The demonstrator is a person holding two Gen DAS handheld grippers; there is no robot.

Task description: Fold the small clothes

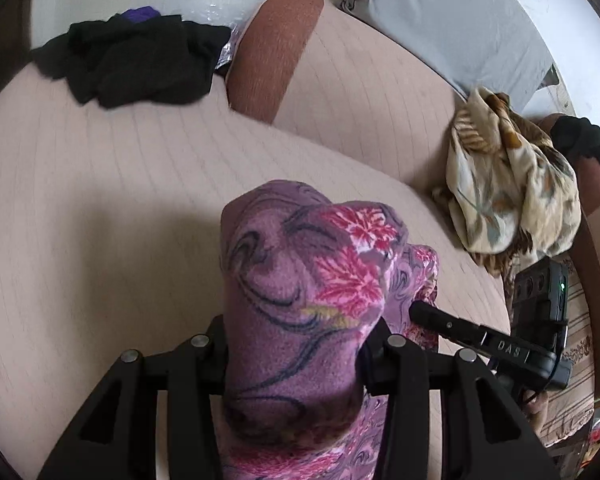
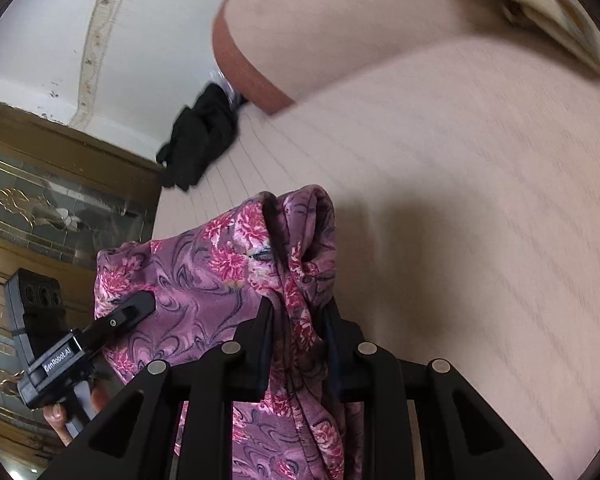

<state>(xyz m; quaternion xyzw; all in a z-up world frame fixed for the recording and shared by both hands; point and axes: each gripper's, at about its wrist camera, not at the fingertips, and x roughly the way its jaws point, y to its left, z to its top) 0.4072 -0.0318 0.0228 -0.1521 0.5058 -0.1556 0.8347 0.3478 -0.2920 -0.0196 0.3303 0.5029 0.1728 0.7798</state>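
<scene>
both grippers have a bite of the same purple floral garment (image 1: 300, 312), which hangs bunched above the pale ribbed sofa seat (image 1: 100, 184) rather than lying flat on it; left gripper (image 1: 296, 344) is partly closed with a thick wad of the fleece-like cloth filling the gap between its fingers, so the jaws sit fairly wide only because the fold is bulky; right gripper (image 2: 300, 320) is narrower, pinching a thinner gathered edge of the garment (image 2: 236, 280) with hem lines running down between its pads; in each wrist view the other tool shows at the side, its tip against the cloth, so the two holds are just beside each other along one edge; likely the point is to lift the piece by two neighbouring spots so it can drop open and be laid out flat on the seat before folding; no fold looks made yet, judged from the crumpled hang; the lower part of the garment is hidden under the tools, so i cannot tell if any of it touches the seat; a black clothes pile (image 1: 128, 64) sits by the brown armrest (image 1: 272, 48), well apart; a cream patterned cloth (image 1: 508, 184) is heaped at the right end of the sofa; the seat in the right wrist view is motion-blurred.
</scene>
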